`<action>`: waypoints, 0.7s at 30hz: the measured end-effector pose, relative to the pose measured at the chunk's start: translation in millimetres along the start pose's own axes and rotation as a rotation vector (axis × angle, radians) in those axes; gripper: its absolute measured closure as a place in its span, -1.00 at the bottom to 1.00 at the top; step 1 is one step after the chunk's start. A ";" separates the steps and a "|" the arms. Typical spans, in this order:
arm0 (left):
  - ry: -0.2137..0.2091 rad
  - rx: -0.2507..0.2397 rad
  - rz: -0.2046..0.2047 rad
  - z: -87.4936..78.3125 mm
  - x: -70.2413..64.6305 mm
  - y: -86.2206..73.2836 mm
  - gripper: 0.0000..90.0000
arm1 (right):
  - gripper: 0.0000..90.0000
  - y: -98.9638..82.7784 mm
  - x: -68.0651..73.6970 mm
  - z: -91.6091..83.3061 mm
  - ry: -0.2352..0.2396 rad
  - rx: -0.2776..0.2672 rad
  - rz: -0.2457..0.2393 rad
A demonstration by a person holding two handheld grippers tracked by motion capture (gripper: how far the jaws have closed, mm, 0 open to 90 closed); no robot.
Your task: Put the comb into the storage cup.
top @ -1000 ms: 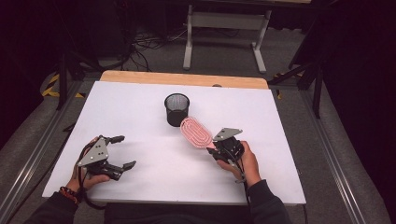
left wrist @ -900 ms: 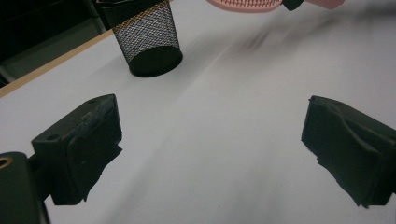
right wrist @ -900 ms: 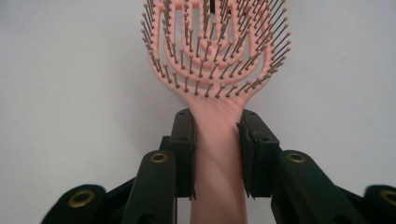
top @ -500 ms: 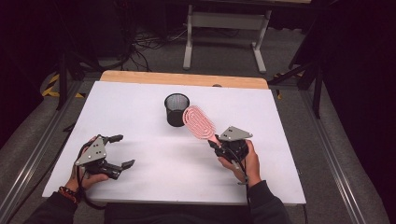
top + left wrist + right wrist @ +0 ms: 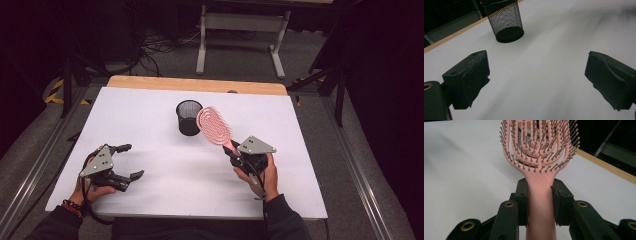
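Note:
A pink vented hairbrush (image 5: 214, 125) (image 5: 539, 145) is held off the white table (image 5: 150, 125), its head tilted up and leaning toward a black mesh cup (image 5: 189, 117) (image 5: 505, 21). My right gripper (image 5: 233, 151) (image 5: 540, 203) is shut on the brush handle, both pads pressed against it. The brush head partly covers the cup in the right gripper view. My left gripper (image 5: 127, 161) (image 5: 536, 82) rests low at the table's near left, jaws wide open with nothing between them. The cup stands upright at the table's middle back.
A wooden strip (image 5: 195, 84) runs along the table's far edge. A metal stand (image 5: 239, 30) and cables lie on the floor beyond it. Bare white tabletop stretches between the two grippers and to the right of the cup.
The right gripper has lifted the brush and swung its head up and toward the mesh cup. The left gripper has stayed where it was.

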State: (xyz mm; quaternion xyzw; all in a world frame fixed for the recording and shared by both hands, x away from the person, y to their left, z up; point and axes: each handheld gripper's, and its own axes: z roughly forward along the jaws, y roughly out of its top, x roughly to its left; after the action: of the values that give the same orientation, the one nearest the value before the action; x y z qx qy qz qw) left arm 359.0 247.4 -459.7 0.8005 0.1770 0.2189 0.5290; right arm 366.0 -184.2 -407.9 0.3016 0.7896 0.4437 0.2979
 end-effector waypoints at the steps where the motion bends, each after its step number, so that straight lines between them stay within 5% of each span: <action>1: 0.000 -0.005 -0.004 -0.4 0.1 0.3 -0.87 | 0.54 0.1 0.1 -1.0 -0.004 -0.014 -0.001; 8: -0.005 -0.011 -0.003 0.3 1.2 7.2 -0.88 | 0.53 -0.1 1.2 -4.3 -0.037 -0.074 -0.005; 21: -0.044 -0.099 -0.033 12.4 -0.4 39.9 -0.80 | 0.53 3.9 8.5 -6.7 -0.068 -0.123 -0.024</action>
State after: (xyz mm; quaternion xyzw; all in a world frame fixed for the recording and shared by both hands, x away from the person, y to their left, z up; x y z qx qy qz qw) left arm 367.4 222.6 -427.2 0.7749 0.1675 0.2010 0.5754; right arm 356.4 -179.7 -403.3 0.2884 0.7537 0.4772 0.3479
